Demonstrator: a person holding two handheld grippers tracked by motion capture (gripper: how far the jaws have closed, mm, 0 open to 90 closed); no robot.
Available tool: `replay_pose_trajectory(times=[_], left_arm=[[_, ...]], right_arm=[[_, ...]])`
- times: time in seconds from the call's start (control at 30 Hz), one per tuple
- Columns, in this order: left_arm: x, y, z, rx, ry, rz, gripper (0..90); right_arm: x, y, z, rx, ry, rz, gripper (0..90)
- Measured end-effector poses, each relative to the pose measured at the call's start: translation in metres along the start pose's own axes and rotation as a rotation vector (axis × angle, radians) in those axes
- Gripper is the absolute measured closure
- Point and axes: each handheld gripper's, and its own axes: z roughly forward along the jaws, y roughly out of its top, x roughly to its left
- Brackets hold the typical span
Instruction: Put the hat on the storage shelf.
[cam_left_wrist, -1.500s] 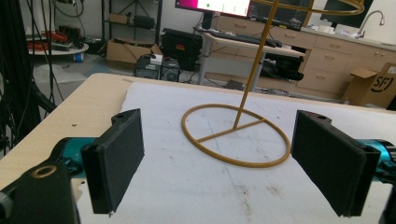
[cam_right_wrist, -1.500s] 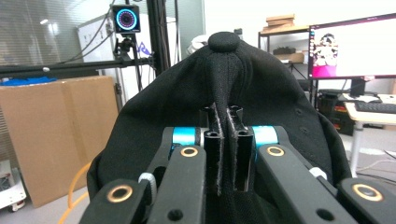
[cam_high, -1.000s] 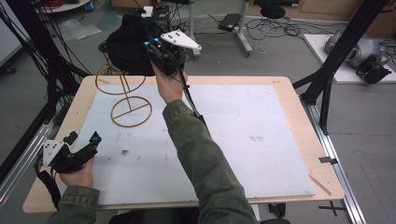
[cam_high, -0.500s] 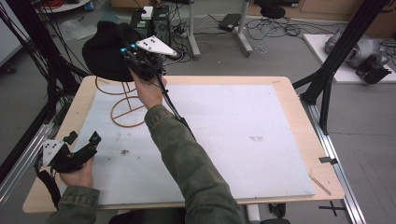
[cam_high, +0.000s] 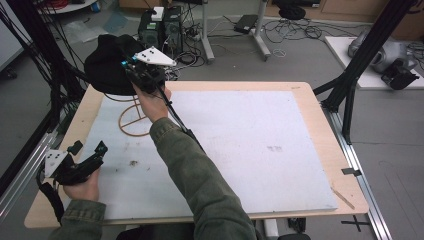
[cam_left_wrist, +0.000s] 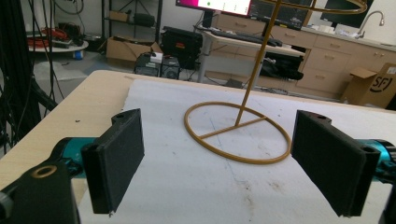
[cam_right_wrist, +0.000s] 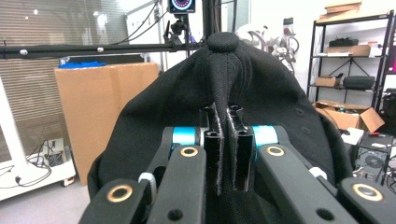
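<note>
A black cap (cam_high: 106, 67) hangs over the table's far left corner, above a gold wire stand (cam_high: 134, 119). My right gripper (cam_high: 134, 70) is shut on the cap's fabric. In the right gripper view the cap (cam_right_wrist: 224, 88) bulges up behind the jaws, which pinch a fold of it at the right gripper (cam_right_wrist: 225, 140). The stand's round base (cam_left_wrist: 237, 132) and thin stem show in the left gripper view, ahead of the wide-apart jaws. My left gripper (cam_high: 89, 154) rests open near the table's front left, holding nothing.
A white sheet (cam_high: 250, 145) covers most of the wooden table (cam_high: 320, 100). A small dark speck (cam_high: 133, 162) lies on the sheet near the left gripper. Black frame posts (cam_high: 350, 80) stand at the table's right, and cables and computers sit on the floor beyond.
My right gripper has carried the cap leftward, from behind the table's far edge to above the wire stand. The left gripper has stayed put.
</note>
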Motion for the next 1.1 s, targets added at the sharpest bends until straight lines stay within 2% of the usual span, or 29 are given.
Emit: replay_pose_trajectory(times=[0.03,0.2,0.23,0.27,0.37,0.47,0.6,0.83,0.93,0.97,1.07,1.1], left_arm=[[0.000,0.000,0.000,-0.001,0.001,-0.001,17.6],[0.001,0.000,-0.001,0.002,0.004,0.001,17.6],[0.001,0.000,-0.001,0.001,0.004,0.001,17.6],[0.000,0.000,-0.001,-0.002,0.001,-0.004,17.6],[0.000,-0.001,-0.001,0.005,0.001,0.003,17.6],[-0.002,-0.002,0.001,0.012,-0.008,0.002,17.6],[-0.002,-0.002,0.002,0.015,-0.011,-0.002,17.6],[-0.001,-0.002,0.002,0.017,-0.010,-0.006,17.6],[-0.001,-0.002,0.002,0.016,-0.010,-0.006,17.6],[-0.001,-0.002,0.002,0.019,-0.012,-0.008,17.6],[-0.001,-0.002,0.003,0.019,-0.011,-0.009,17.6],[-0.001,-0.002,0.003,0.019,-0.011,-0.009,17.6]], right_arm=[[0.001,-0.002,0.001,0.013,-0.006,-0.015,87.3],[0.000,-0.009,0.000,0.028,-0.017,-0.015,87.2],[-0.001,-0.012,-0.001,0.028,-0.017,-0.010,87.2],[-0.006,-0.018,-0.002,0.050,-0.024,0.012,85.6],[-0.010,-0.022,-0.006,0.038,-0.008,0.041,83.7],[-0.010,-0.023,-0.008,0.045,-0.001,0.041,82.3],[-0.014,-0.023,-0.008,0.057,0.010,0.069,76.8],[-0.016,-0.022,-0.008,0.062,0.007,0.060,71.5],[-0.018,-0.022,-0.009,0.066,-0.022,0.041,52.0],[-0.019,-0.022,-0.010,0.069,-0.017,0.038,47.1],[-0.023,-0.021,-0.011,0.070,-0.006,0.062,38.2],[-0.023,-0.021,-0.011,0.070,-0.006,0.062,38.2]])
